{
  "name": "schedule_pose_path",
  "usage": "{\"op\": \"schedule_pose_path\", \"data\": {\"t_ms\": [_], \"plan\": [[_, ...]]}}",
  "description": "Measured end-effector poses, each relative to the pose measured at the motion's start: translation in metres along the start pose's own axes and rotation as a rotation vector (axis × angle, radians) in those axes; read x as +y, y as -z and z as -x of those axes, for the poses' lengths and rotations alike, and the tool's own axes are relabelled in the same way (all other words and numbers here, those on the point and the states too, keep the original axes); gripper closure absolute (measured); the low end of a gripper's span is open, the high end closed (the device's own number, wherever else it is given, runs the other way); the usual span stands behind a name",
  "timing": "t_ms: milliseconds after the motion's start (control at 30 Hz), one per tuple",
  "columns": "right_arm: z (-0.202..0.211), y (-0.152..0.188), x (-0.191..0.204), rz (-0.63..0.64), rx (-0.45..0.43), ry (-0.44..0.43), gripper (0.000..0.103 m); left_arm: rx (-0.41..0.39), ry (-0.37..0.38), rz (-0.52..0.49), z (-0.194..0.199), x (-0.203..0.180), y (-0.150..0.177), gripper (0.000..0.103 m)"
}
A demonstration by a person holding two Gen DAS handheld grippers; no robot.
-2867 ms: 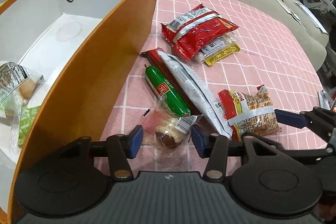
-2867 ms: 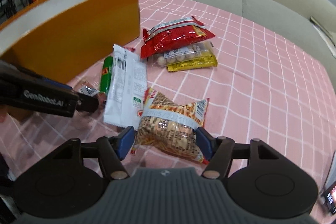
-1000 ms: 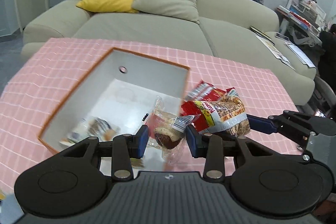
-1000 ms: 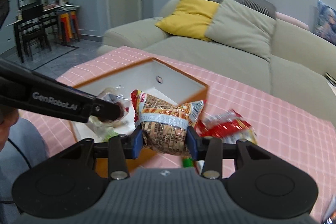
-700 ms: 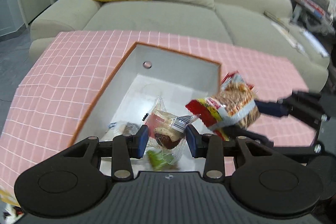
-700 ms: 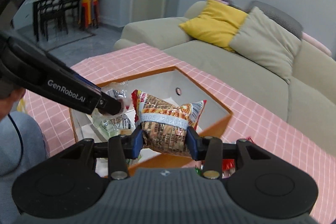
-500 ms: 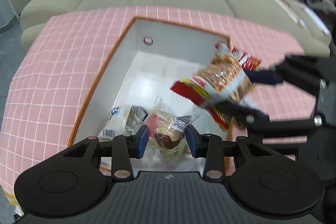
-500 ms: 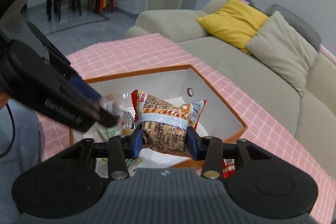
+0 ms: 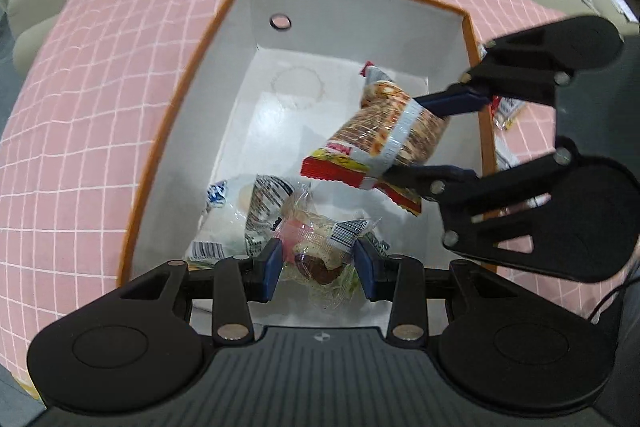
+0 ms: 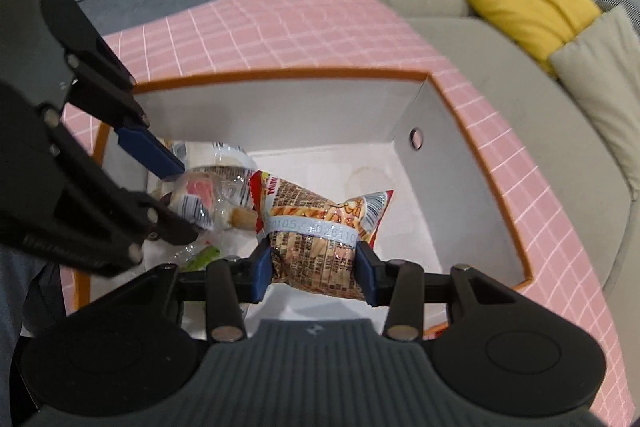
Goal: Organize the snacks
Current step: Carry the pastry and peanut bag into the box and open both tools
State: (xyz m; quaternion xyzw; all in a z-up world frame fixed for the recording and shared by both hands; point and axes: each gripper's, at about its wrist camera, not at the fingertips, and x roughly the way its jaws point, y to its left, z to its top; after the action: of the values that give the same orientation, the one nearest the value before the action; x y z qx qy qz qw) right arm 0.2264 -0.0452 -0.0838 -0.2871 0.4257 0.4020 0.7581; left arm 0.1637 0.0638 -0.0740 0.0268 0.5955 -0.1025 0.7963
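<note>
left tool: clamped on clear-wrapped pastry | right tool: clamped on noodle-snack bag | both over orange box

Left gripper near side, pointing forward and down, blue-padded fingers pinched on clear-wrapped pastry packet; right gripper reaching in from right, angled down, jaws clamped across orange-and-red crinkled snack bag
</note>
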Motion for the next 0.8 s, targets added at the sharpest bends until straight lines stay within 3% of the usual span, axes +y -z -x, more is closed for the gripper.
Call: {"op": "schedule_pose_path", "data": {"t_ms": [267, 533, 800], "plan": [[-0.035, -0.007, 0.01, 0.077, 0.144, -0.034, 0.061, 0.141, -0.04, -0.038, -0.026, 0.004, 0.0, 0.058], [-0.058, -0.004, 0.014, 0.06, 0.213, -0.037, 0.06, 0.162, -0.027, -0.029, -0.041, 0.009, -0.007, 0.056], [-0.052, -0.001, 0.012, 0.035, 0.201, -0.036, 0.055, 0.157, -0.027, -0.013, -0.042, 0.013, -0.008, 0.049]]}}
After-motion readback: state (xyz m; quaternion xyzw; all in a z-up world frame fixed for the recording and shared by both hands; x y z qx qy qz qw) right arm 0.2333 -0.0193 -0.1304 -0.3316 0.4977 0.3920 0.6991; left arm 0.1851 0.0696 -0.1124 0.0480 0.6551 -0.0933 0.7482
